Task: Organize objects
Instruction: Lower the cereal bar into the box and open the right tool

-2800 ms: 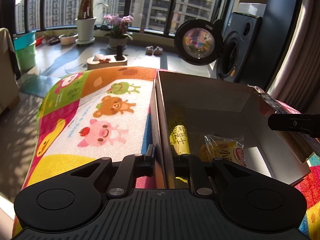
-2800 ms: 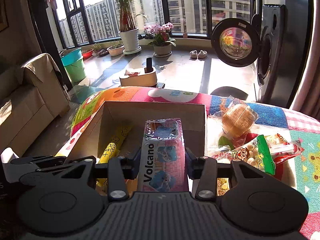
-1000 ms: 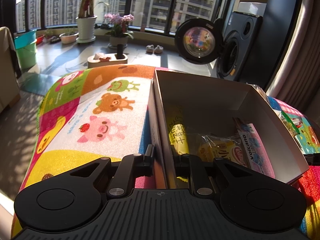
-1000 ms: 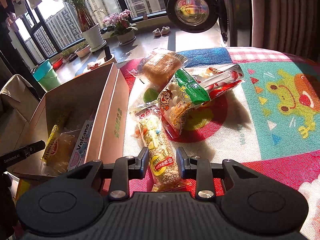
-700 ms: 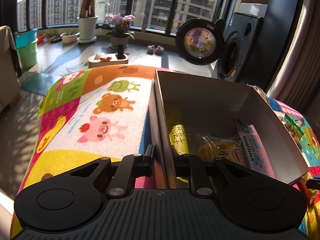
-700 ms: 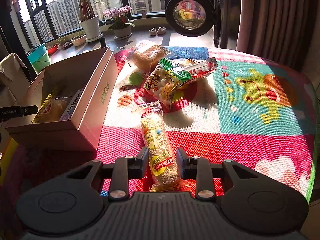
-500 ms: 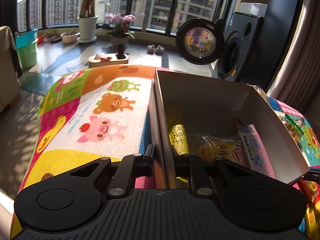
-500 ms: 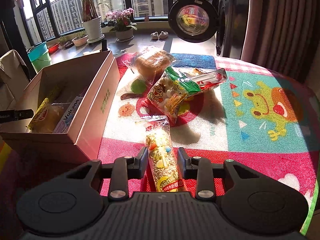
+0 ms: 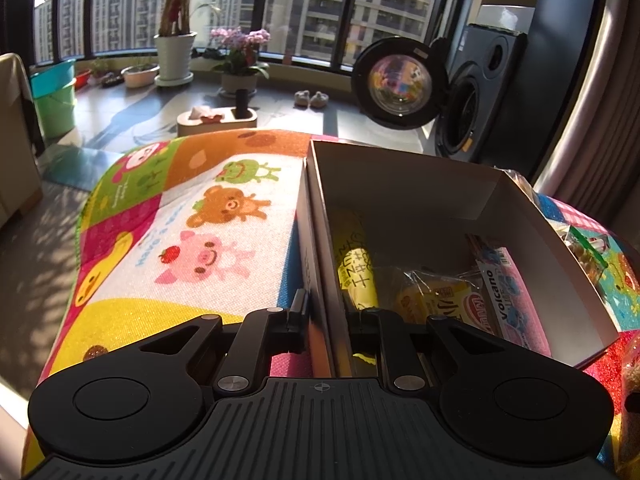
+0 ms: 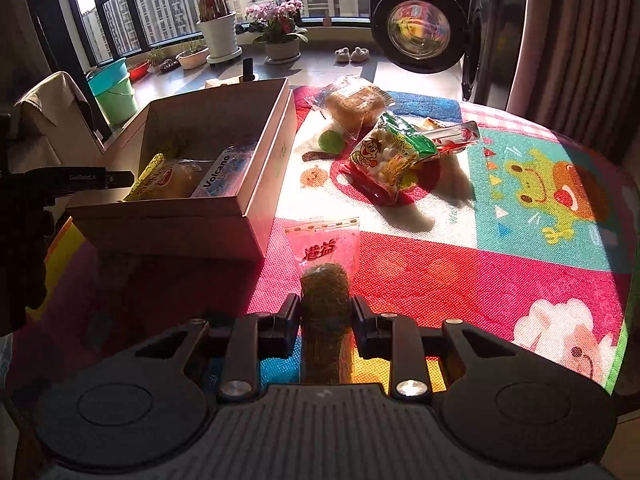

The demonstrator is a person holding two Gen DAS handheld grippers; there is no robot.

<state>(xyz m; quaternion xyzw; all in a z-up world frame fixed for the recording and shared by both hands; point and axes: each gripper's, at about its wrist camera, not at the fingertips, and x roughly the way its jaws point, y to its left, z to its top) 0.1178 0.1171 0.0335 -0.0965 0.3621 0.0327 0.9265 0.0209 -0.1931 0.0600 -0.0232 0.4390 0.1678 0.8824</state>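
Left gripper [image 9: 325, 322] is clamped on the box [image 10: 264, 168] wall, right gripper [image 10: 326, 320] on a snack bar [image 10: 325, 280] low over the table [image 10: 480, 280]; loose wrapper could slip or snag the rim.

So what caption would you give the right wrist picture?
Right gripper shut on a snack bar packet, beside a cardboard box already holding snacks.
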